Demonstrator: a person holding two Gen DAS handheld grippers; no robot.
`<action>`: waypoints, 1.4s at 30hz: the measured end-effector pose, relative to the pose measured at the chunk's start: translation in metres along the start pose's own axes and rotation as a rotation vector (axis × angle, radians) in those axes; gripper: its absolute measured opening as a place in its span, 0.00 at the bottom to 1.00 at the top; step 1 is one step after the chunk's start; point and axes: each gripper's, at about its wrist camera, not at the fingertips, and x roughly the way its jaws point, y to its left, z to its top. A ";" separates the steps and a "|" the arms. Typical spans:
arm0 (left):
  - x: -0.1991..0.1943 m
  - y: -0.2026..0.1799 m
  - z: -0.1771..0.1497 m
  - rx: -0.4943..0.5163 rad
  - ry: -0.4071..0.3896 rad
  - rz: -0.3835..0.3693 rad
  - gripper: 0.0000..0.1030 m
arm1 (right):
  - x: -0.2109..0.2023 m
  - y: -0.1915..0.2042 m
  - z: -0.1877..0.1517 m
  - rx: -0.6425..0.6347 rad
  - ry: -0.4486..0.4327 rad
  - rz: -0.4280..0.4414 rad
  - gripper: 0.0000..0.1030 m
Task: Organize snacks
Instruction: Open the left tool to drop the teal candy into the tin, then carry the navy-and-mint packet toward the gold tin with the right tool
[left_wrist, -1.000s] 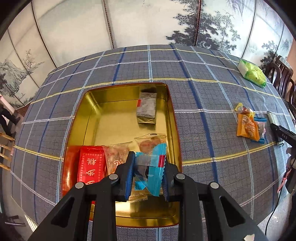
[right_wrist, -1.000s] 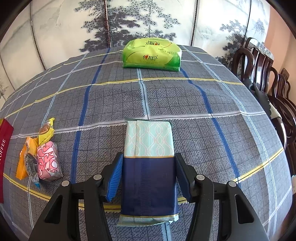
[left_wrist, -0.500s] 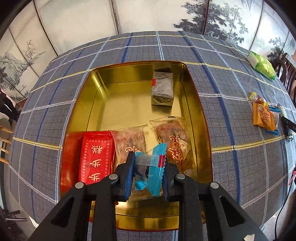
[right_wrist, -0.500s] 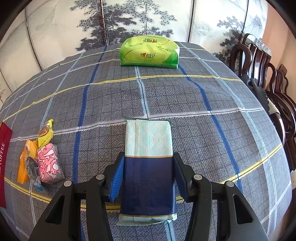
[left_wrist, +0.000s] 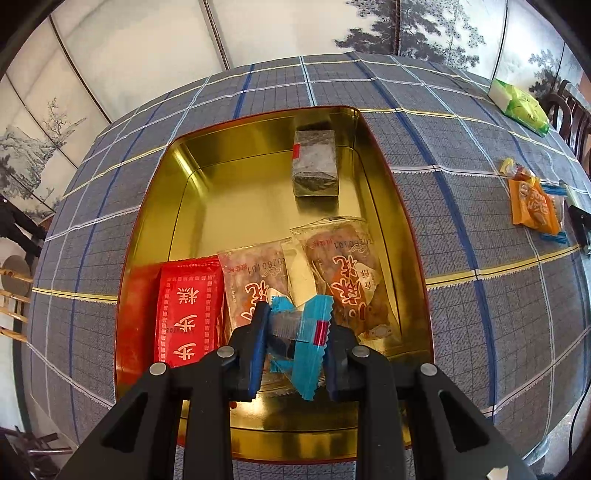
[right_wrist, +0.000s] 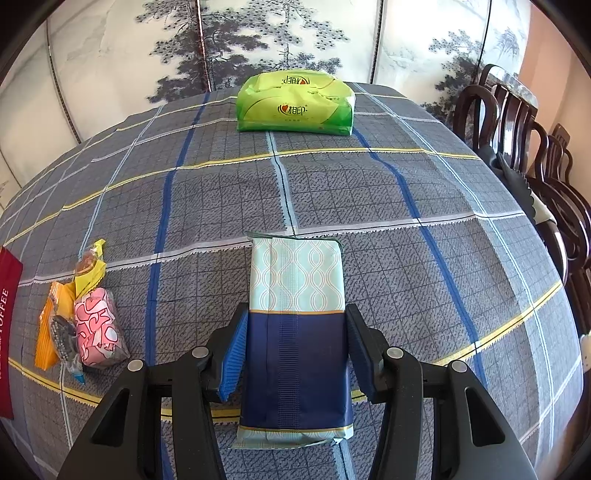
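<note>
Over the near end of the gold tin (left_wrist: 177, 206), the left gripper (left_wrist: 293, 341) is clamped on a small blue-wrapped candy (left_wrist: 306, 332), holding it just above the two clear-wrapped pastry packets (left_wrist: 343, 273) and beside the red packet (left_wrist: 188, 310) that line the tin's near side; a grey wrapped block (left_wrist: 314, 166) lies at the tin's far end. This looks like the placing step: the next move calls for lowering the candy into the tin and opening the jaws. To the right of the tin, outside it, the right gripper (right_wrist: 293, 350) straddles a navy-and-mint packet (right_wrist: 295, 332) lying on the plaid tablecloth (right_wrist: 406, 192); its pads sit against the packet's sides, though I cannot tell whether they press. Between that packet and the tin, a small pile of loose snacks (right_wrist: 85, 317) waits.
</note>
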 end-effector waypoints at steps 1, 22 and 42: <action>0.000 -0.001 0.000 0.003 -0.002 0.003 0.23 | 0.000 0.000 0.000 0.002 0.000 0.000 0.49; 0.004 0.008 0.000 -0.043 0.017 0.010 0.36 | -0.001 0.000 0.000 -0.004 0.017 -0.005 0.50; 0.003 0.017 0.000 -0.054 0.011 0.015 0.60 | -0.001 0.004 0.002 0.037 0.048 -0.026 0.49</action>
